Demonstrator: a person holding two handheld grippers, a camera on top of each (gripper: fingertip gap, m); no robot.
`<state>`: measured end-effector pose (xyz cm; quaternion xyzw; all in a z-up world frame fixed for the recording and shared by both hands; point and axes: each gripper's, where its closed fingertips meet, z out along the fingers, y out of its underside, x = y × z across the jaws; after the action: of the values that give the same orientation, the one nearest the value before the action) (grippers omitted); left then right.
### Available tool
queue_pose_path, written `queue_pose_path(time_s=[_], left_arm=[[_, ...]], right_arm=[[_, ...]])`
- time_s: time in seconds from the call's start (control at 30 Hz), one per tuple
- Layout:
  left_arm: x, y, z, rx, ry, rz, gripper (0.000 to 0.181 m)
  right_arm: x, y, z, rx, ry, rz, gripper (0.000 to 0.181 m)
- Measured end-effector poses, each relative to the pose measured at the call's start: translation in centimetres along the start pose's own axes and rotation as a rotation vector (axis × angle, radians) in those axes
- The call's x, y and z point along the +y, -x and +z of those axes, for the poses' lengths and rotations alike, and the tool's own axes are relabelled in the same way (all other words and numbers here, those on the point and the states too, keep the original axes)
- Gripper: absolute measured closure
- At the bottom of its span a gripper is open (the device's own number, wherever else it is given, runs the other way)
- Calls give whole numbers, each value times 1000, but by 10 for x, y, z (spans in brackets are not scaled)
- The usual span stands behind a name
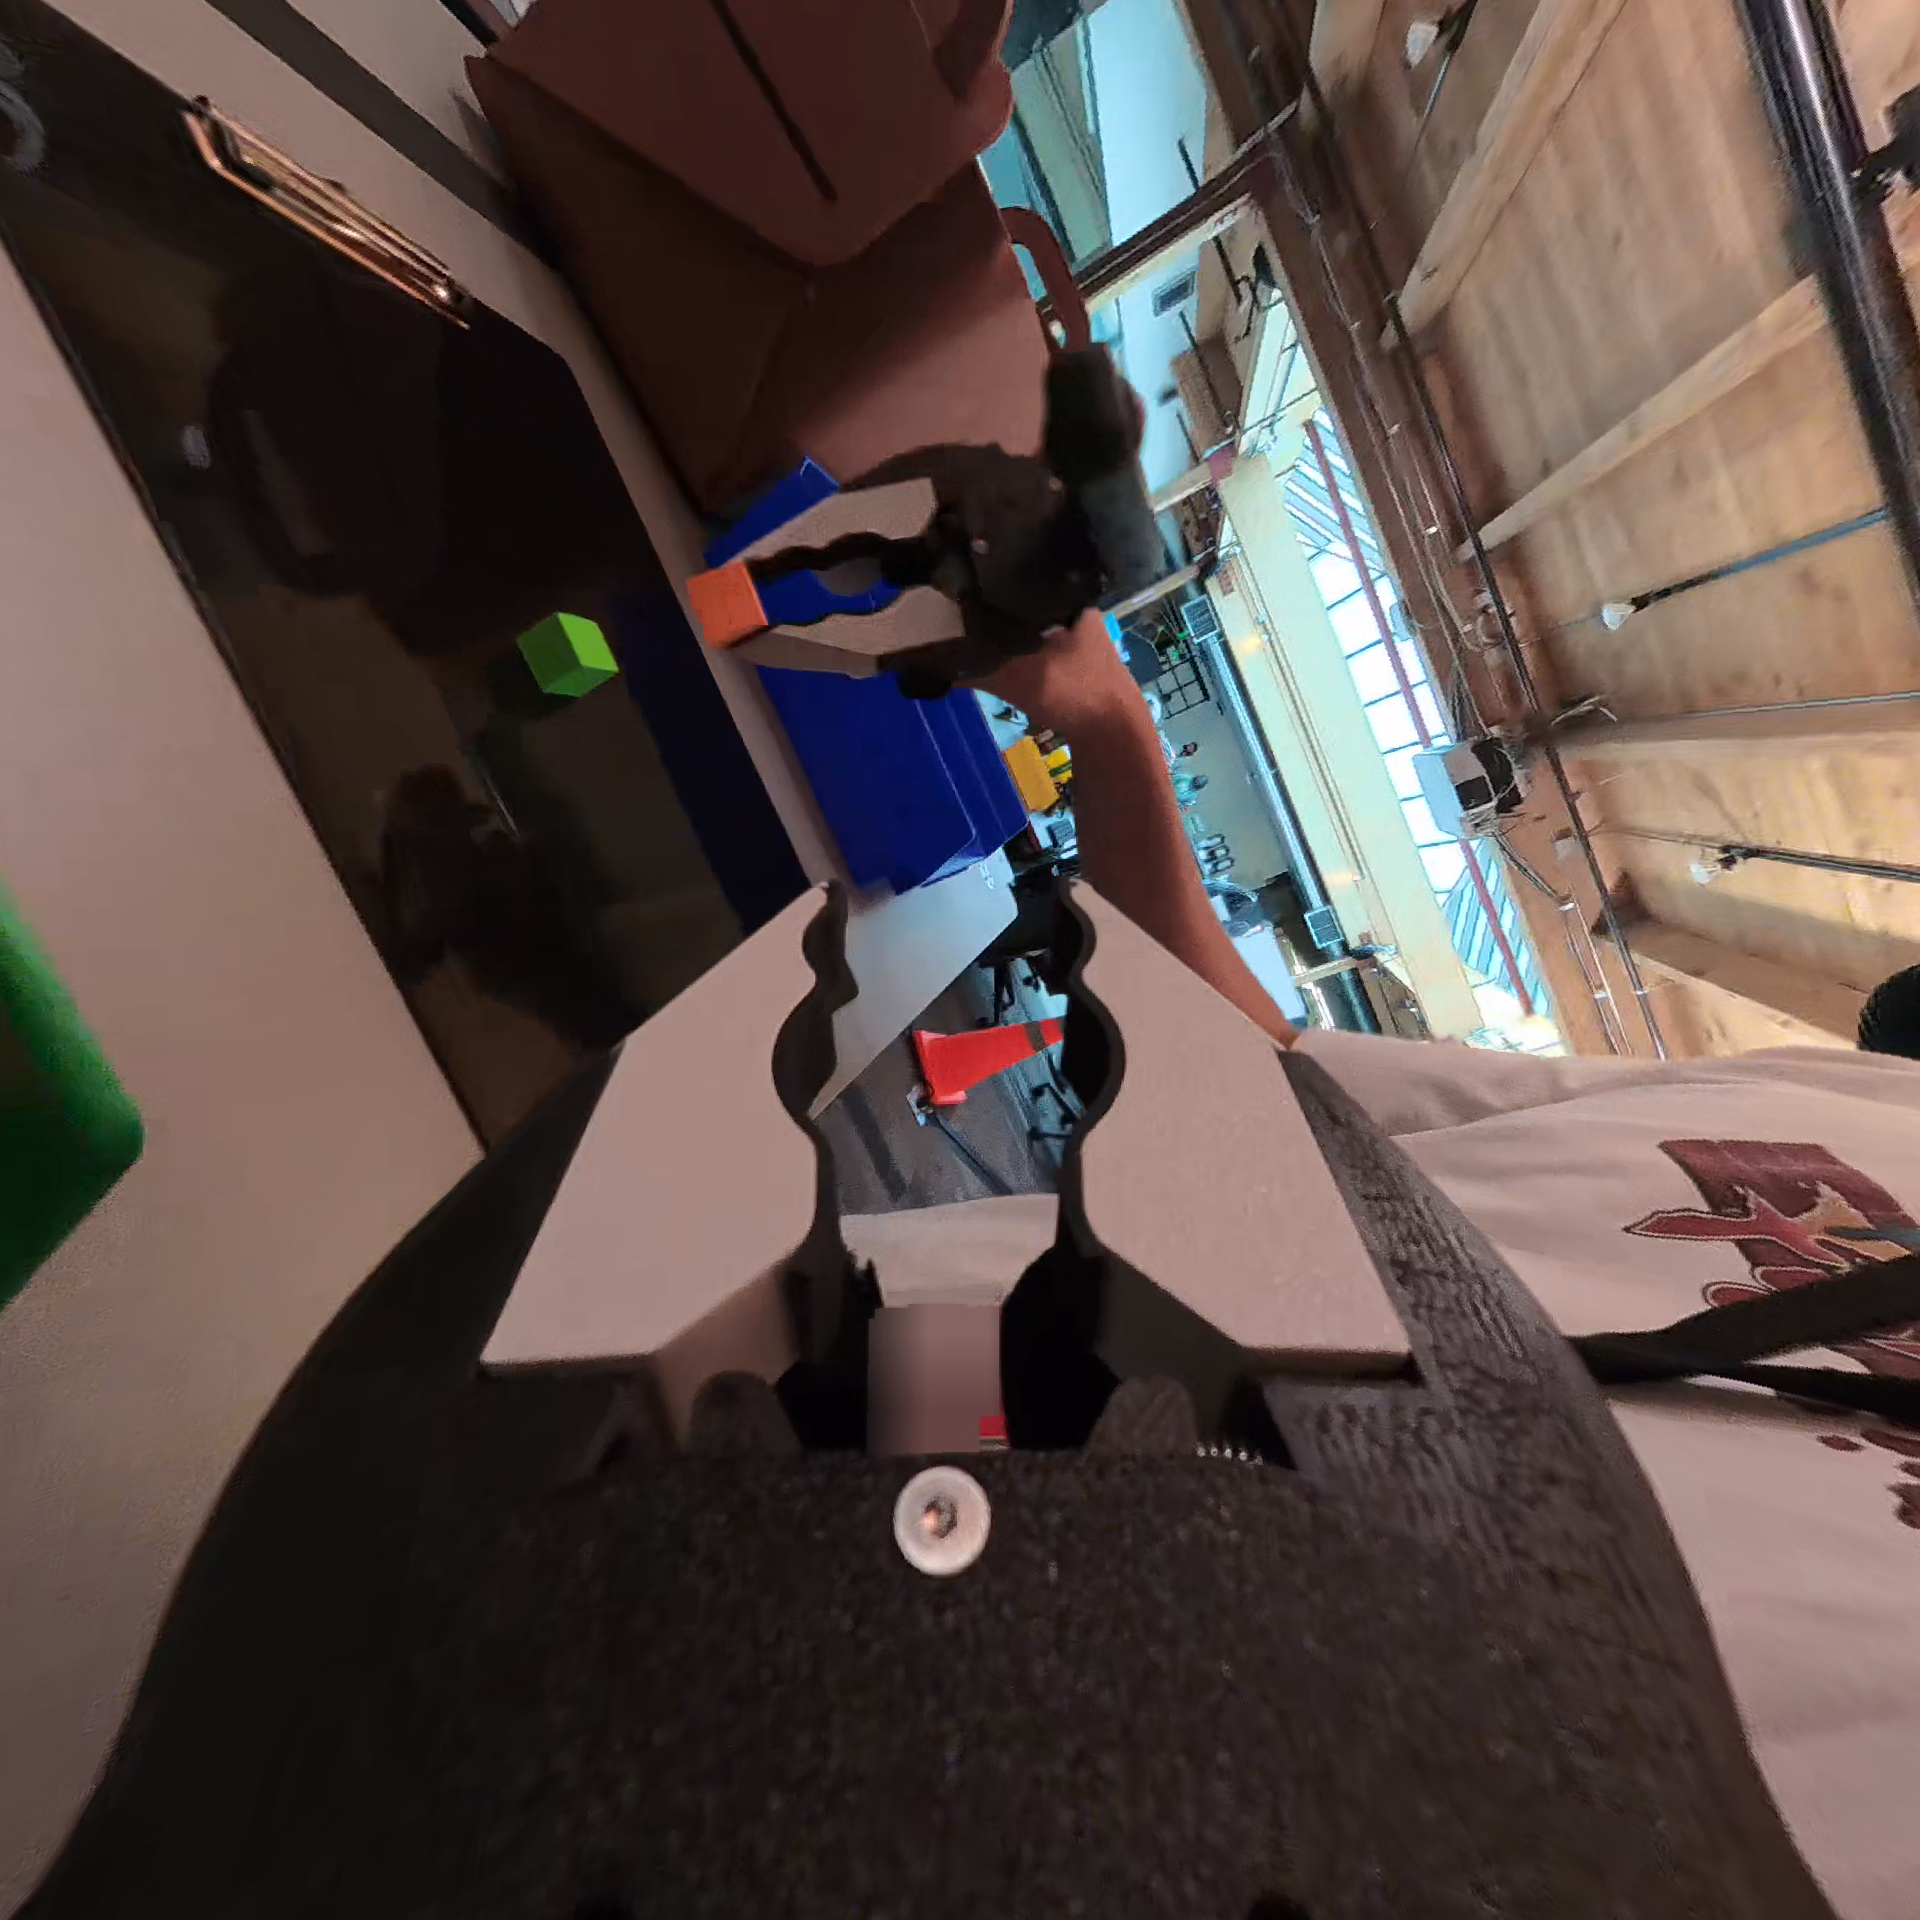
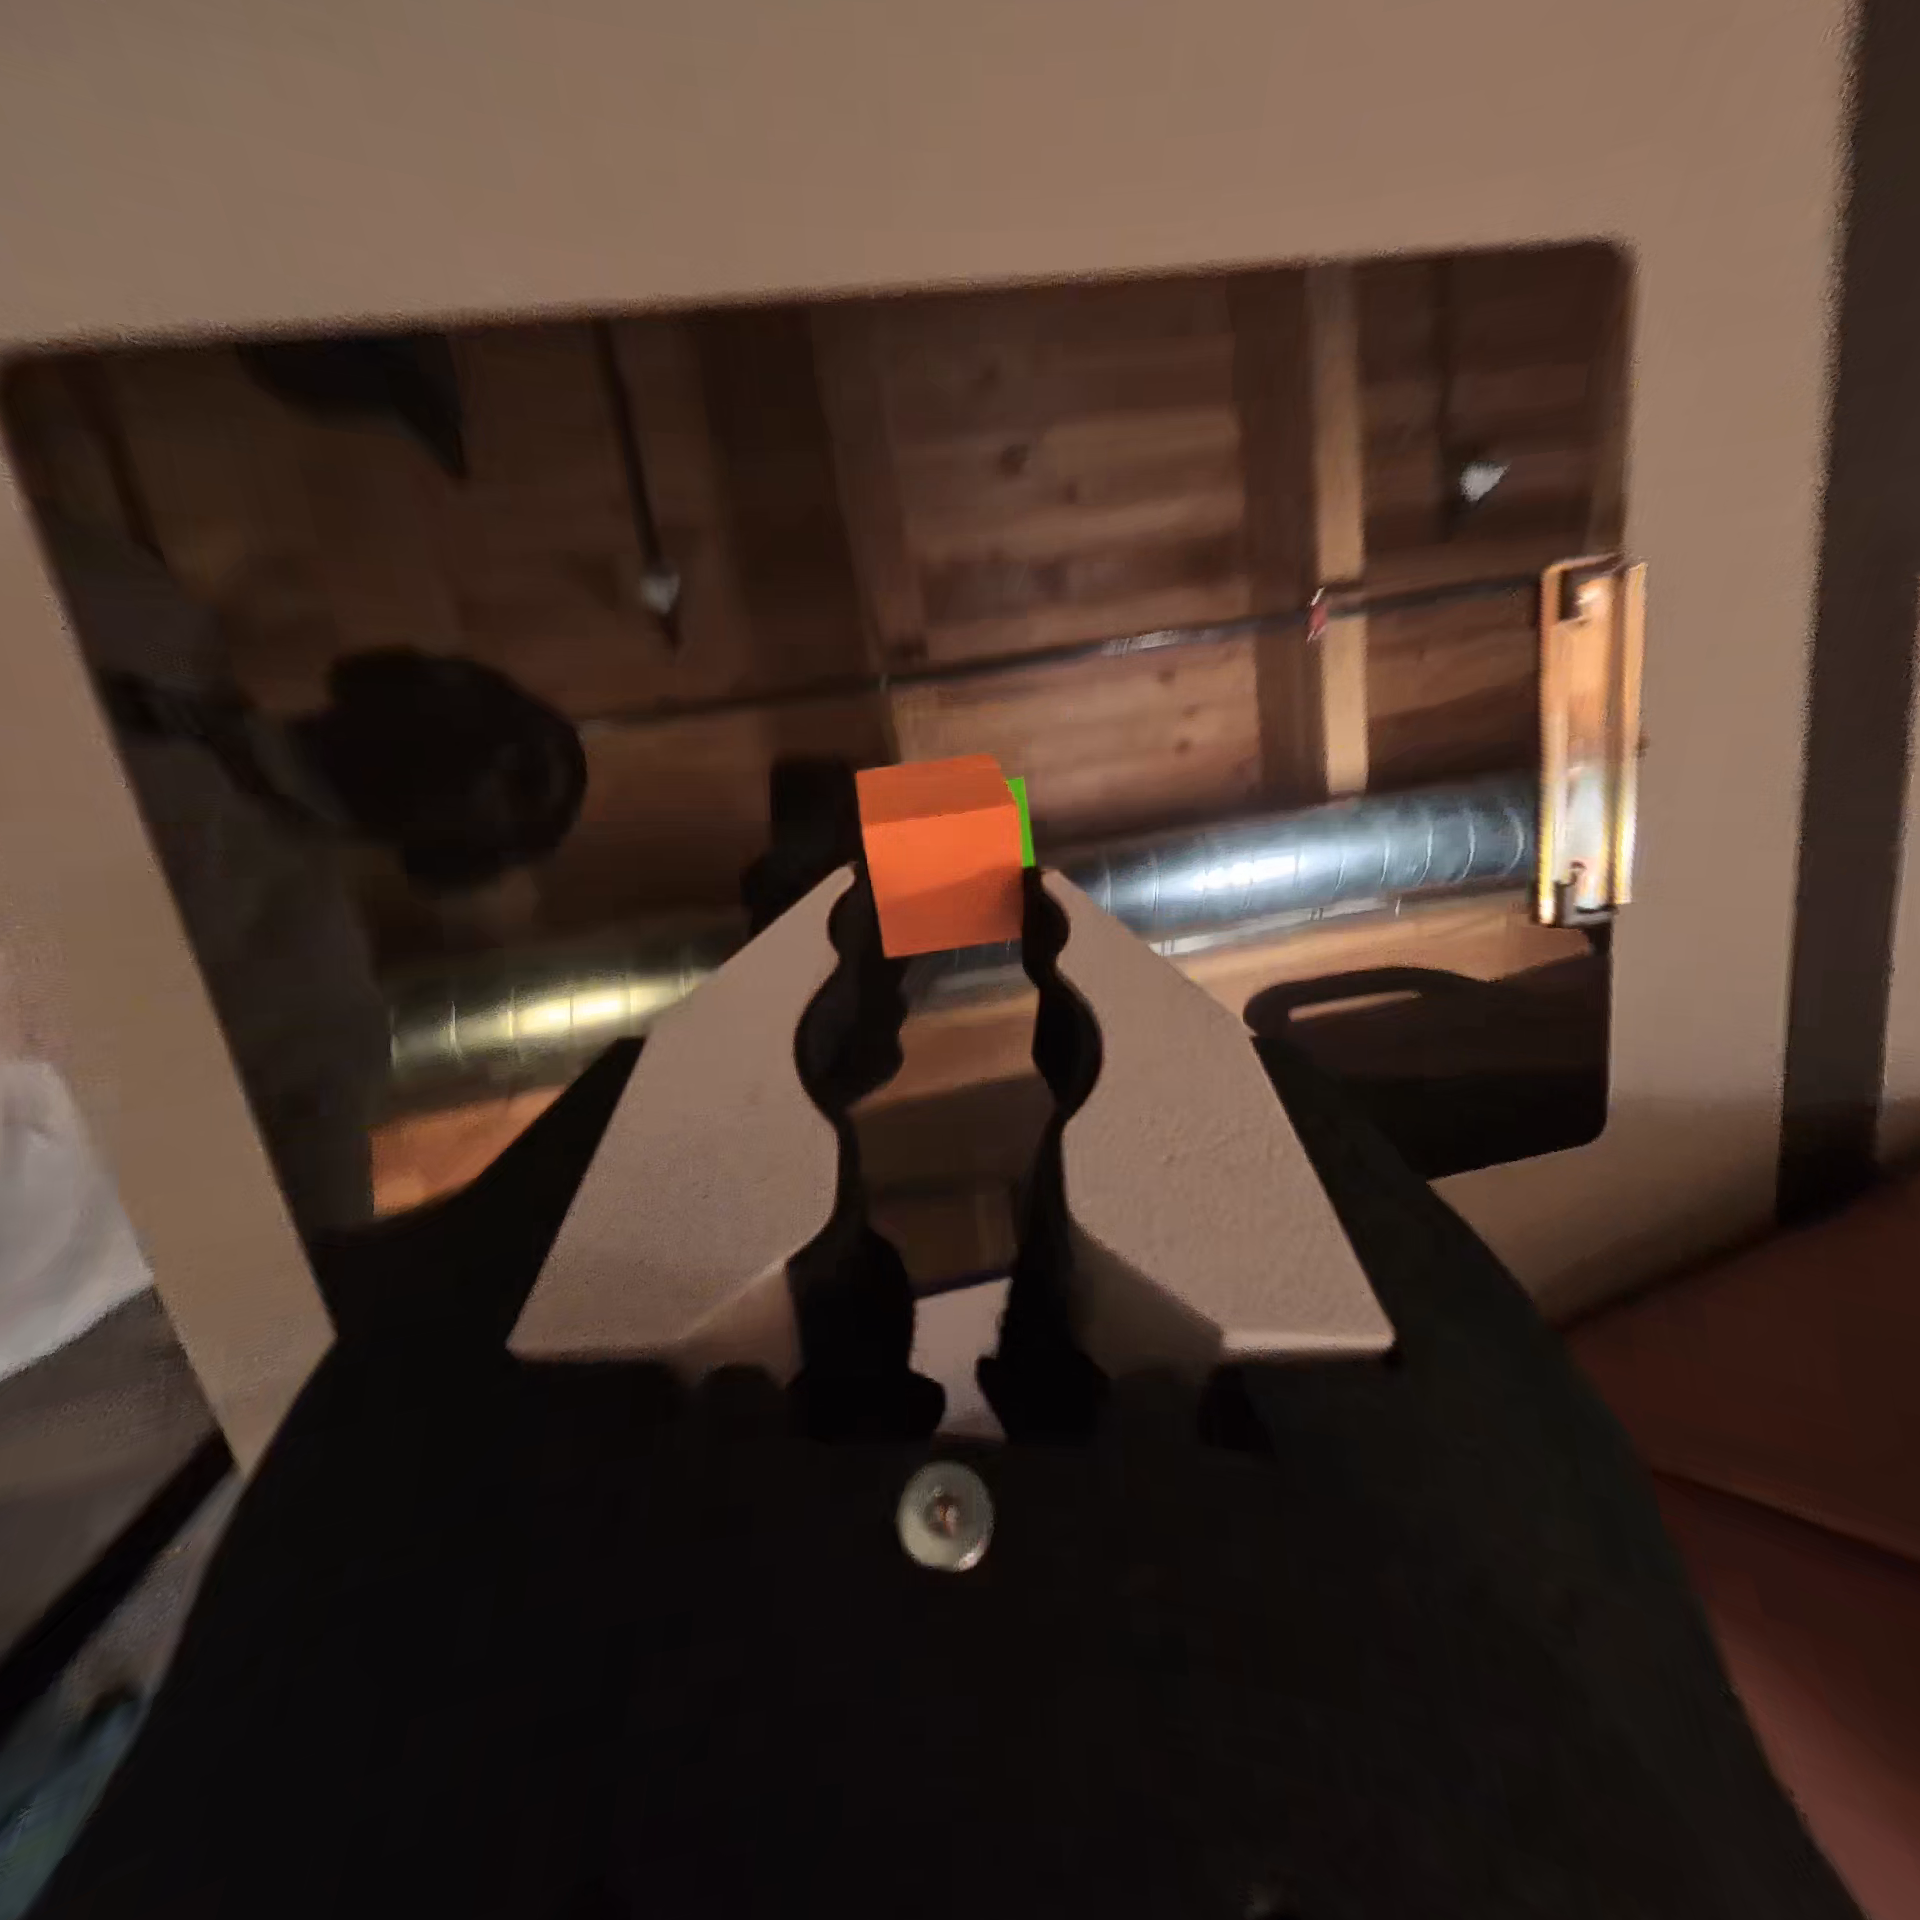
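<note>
My right gripper [image 2: 940, 894] is shut on an orange cube [image 2: 935, 868] and holds it over a dark glossy clipboard [image 2: 1195, 520]. A green cube [image 2: 1023, 821] shows as a sliver just behind the orange one. In the left wrist view the right gripper [image 1: 743, 606] holds the orange cube [image 1: 725, 606] a short way off the clipboard [image 1: 343, 520], apart from the green cube [image 1: 568, 652] that rests on it. My left gripper [image 1: 951, 914] is open and empty, held away from the board and pointing past the table edge.
The clipboard lies on a white table [image 2: 935, 125], with its metal clip [image 2: 1590, 738] at one end. Blue bins [image 1: 894, 790] and a brown cardboard box [image 1: 748, 229] stand beyond it. A green object [image 1: 42, 1122] shows at the left edge. A person's white shirt [image 1: 1558, 1507] is close by.
</note>
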<state>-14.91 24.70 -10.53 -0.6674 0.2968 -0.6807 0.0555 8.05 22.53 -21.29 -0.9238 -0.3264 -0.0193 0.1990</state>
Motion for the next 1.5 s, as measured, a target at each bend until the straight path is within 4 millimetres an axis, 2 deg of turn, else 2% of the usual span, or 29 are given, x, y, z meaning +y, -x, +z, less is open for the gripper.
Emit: queue_pose_path(time_s=[0.13,0.23,0.47,0.57,0.93,1.03,1.13,1.23,1.33,1.4,1.5], left_arm=[[9,26,-19,-197,8,72,141],[11,48,-38,-416,22,177,141],[15,53,-56,-442,0,145,141],[15,55,-57,-443,-1,141,141],[13,58,-57,-478,40,182,141],[10,65,-63,-525,50,224,141],[0,89,-81,-659,114,330,141],[-10,123,-97,-793,268,434,140],[-15,155,-102,-877,404,411,140],[-15,167,-96,-879,431,351,140],[-4,180,-84,-867,497,235,136]], right_arm=[[22,-11,40,-44,228,-56,153],[26,-12,53,-72,279,-82,154],[24,-11,53,-120,283,-40,154],[19,-10,53,-123,267,-44,154],[23,-12,59,-129,298,-37,154],[20,-13,57,-123,272,-6,144],[6,-13,38,-77,160,48,126],[-13,2,6,-37,-13,101,127],[-23,34,-17,-50,-160,167,128],[-19,58,-23,-64,-210,211,129],[0,96,-17,-96,-186,264,128]])
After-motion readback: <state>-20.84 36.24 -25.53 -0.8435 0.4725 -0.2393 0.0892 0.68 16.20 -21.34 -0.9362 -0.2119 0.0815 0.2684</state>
